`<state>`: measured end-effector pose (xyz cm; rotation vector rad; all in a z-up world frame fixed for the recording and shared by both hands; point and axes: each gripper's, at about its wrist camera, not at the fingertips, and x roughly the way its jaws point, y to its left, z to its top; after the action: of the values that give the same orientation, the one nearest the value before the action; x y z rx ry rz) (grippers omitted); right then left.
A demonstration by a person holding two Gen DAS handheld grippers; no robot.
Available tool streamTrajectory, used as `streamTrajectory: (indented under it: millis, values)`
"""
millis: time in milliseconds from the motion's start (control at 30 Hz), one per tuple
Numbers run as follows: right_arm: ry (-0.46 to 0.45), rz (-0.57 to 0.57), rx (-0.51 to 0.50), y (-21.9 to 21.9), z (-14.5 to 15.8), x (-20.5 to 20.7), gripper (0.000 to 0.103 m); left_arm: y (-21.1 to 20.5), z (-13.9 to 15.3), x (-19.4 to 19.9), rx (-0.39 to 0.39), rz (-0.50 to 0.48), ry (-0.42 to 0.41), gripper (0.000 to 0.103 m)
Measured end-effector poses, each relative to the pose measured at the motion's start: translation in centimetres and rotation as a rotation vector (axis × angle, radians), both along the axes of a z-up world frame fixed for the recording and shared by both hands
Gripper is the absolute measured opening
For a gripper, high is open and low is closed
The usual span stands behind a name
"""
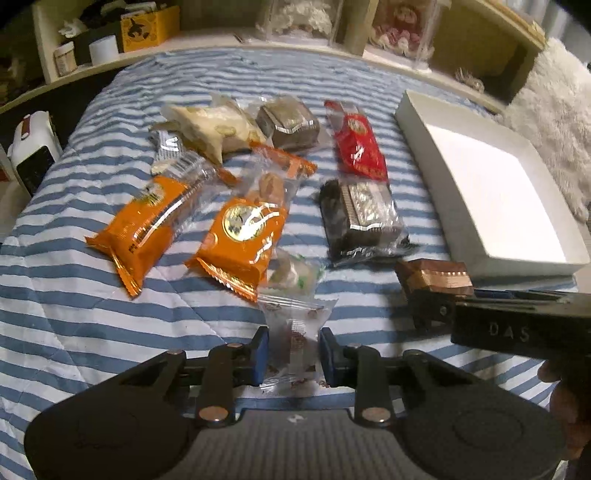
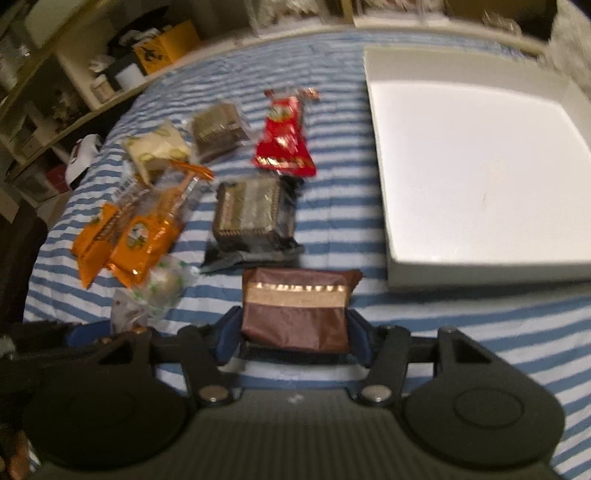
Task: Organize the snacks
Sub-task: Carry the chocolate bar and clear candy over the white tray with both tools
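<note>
While clamped in right gripper point(image 2: 293, 328), brown snack pkt point(image 2: 295, 308) sits just above striped blanket point(image 2: 424, 317), near white box point(image 2: 476, 166) front edge, left gripper point(image 1: 291, 356) closed on clear-wrapped snack point(image 1: 295, 334), other pkts spread beyond.

This place looks like a bedroom in a home. The snacks lie on a bed with a blue and white striped quilt point(image 1: 92, 314), and behind it stands a cream shelf unit point(image 1: 44, 44) with open compartments that hold a yellow box point(image 1: 149, 26), small jars and clear boxes with decorations. A white fluffy blanket point(image 1: 554, 110) lies at the right side of the bed.
</note>
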<state>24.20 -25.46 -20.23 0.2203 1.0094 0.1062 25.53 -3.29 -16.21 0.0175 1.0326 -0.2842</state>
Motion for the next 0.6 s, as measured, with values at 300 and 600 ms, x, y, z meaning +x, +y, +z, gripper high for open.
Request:
streamTrajectory:
  millis: [300,600]
  values:
    - [-0.123,0.062,-0.069,-1.1,4.2,-1.5,0.065,1.1,4.3,-0.8,-0.039,0.057,-0.120,0.031]
    - [-0.221,0.072,-0.116,-4.6,8.6,-2.3,0.065,-1.9,7.8,-1.4,-0.028,0.043,-0.208,0.031]
